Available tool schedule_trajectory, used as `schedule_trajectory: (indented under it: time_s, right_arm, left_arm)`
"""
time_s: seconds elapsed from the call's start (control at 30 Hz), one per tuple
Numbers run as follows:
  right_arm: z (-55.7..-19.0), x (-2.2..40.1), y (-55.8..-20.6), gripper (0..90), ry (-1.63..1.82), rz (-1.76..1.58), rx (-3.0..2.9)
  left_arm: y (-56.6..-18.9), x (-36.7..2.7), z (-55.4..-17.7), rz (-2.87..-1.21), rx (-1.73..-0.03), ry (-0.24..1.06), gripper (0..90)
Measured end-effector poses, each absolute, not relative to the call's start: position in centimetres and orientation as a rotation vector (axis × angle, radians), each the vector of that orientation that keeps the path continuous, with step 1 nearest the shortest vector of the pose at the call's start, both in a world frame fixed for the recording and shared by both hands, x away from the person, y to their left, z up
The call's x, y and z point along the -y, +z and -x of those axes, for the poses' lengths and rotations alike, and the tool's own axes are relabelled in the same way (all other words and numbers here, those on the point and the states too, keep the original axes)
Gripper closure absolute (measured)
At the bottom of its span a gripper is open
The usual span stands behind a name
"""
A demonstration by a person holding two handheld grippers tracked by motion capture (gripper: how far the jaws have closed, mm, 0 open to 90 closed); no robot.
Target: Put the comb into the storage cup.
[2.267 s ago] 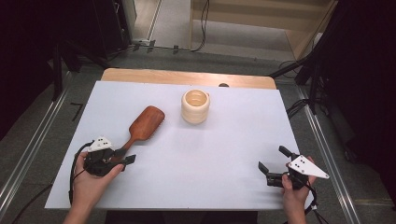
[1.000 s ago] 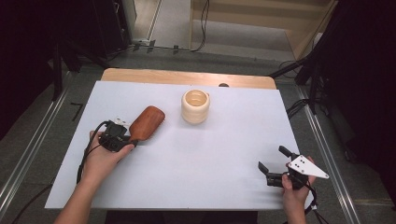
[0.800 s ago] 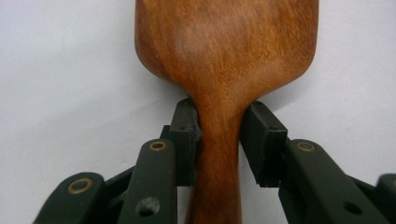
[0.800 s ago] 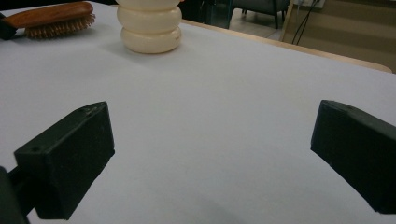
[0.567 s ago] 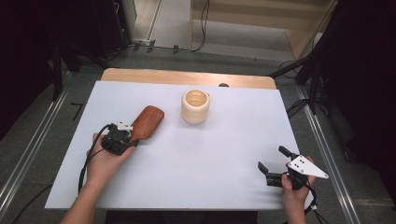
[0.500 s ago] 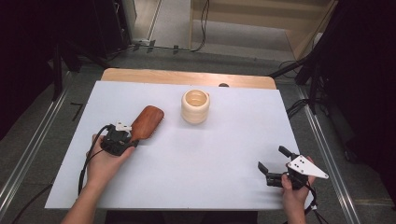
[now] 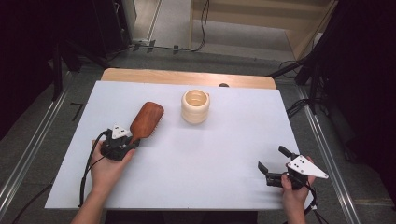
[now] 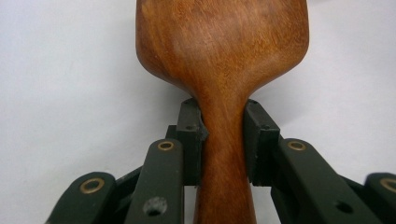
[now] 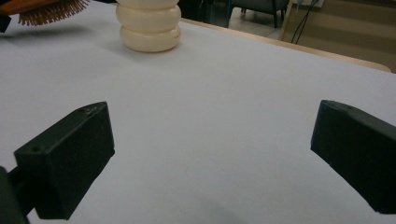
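I've got the left gripper (image 8: 223,140) shut tight on the thin neck of the wooden hairbrush (image 8: 224,65), right where the handle meets the wide head. Its jaws have just been closing, and now both pads (image 8: 192,135) press on the wood, one each side. In the high view the brush (image 7: 145,120) lies on the white table (image 7: 224,186), left of the middle, w/ its head pointing up toward the cream ribbed cup (image 7: 195,106). The two are near but not touching.

The right gripper (image 7: 275,165) sits near the front right edge, jaws wide apart, nothing btwn them.

To do this step well, I think I should lift slow and straight up. The head is the heavy end, so it may dip down and twist in the pads. I'd keep the squeeze firm and the wrist level. I'd also watch the cup, bc a swing of the head that way could knock it. The bristles face down, so I'd clear the table first, then move sideways.
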State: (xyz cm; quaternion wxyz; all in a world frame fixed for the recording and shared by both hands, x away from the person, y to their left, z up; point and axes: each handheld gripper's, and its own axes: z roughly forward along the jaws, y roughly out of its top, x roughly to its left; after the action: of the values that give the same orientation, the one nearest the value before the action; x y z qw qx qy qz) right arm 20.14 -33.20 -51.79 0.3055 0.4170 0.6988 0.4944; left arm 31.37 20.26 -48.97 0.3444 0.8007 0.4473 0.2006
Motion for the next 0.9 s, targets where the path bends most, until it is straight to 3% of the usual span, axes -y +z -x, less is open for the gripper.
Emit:
schedule_trajectory:
  time_s: [0.53, 0.9]
  right_arm:
    - [-20.1, 33.0, -51.2, 0.0, 1.360, -1.110, -1.868]
    - [-20.4, 29.1, -48.0, 0.0, 1.405, -1.059, -1.917]
  left_arm:
    - [-47.7, -19.8, -27.2, -1.891, -1.076, 0.568, 71.7]
    - [-47.9, -18.6, -26.0, -1.840, -1.039, 0.535, 71.7]
